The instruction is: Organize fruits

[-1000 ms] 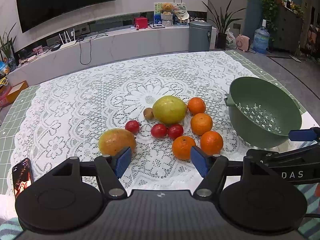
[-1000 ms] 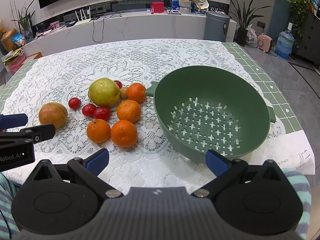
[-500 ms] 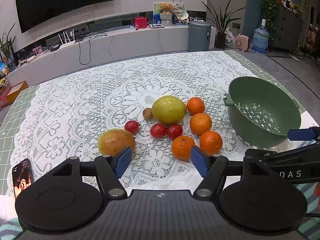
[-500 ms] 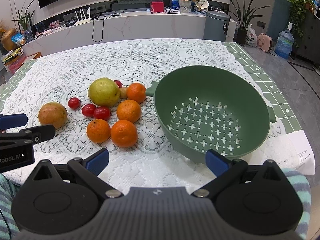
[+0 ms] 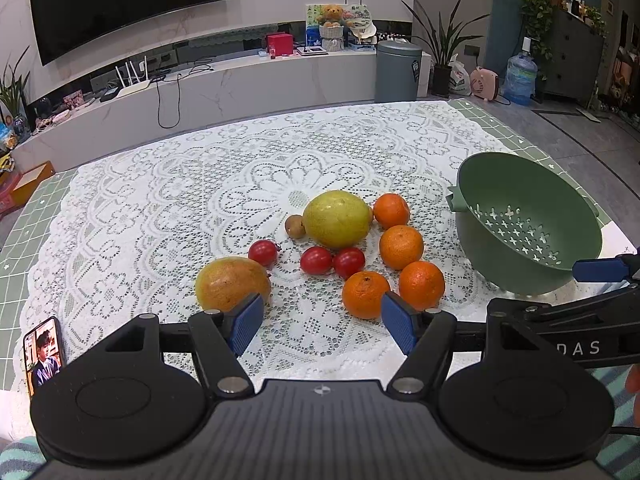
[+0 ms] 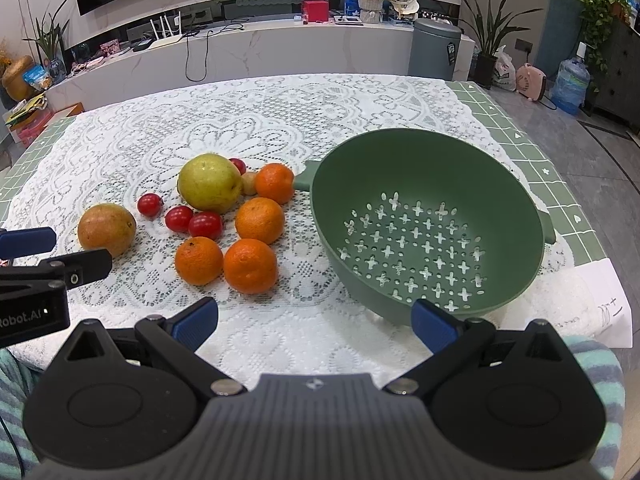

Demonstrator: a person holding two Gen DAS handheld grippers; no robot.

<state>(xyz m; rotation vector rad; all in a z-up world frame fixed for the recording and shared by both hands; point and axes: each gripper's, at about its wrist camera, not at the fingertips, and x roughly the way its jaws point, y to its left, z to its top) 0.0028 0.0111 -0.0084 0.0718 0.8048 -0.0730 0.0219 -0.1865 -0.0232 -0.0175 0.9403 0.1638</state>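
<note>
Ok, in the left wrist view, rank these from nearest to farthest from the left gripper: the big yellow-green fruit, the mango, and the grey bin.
From the left gripper:
1. Mango, just beyond its left finger.
2. Big yellow-green fruit, mid-table, past the tomatoes.
3. Grey bin, on the floor beyond the table.

From my left tongs' view, my left pad (image 5: pixel 244 322) covers the near edge of the mango (image 5: pixel 230 284), and my other tongs cut across the colander (image 5: pixel 528 220) base. From the right, the pear (image 6: pixel 210 182) hides most of one cherry tomato (image 6: pixel 239 165) and part of the small brown fruit (image 6: pixel 249 183). The scribble on the paper (image 6: pixel 600 312) is too small to read.
</note>
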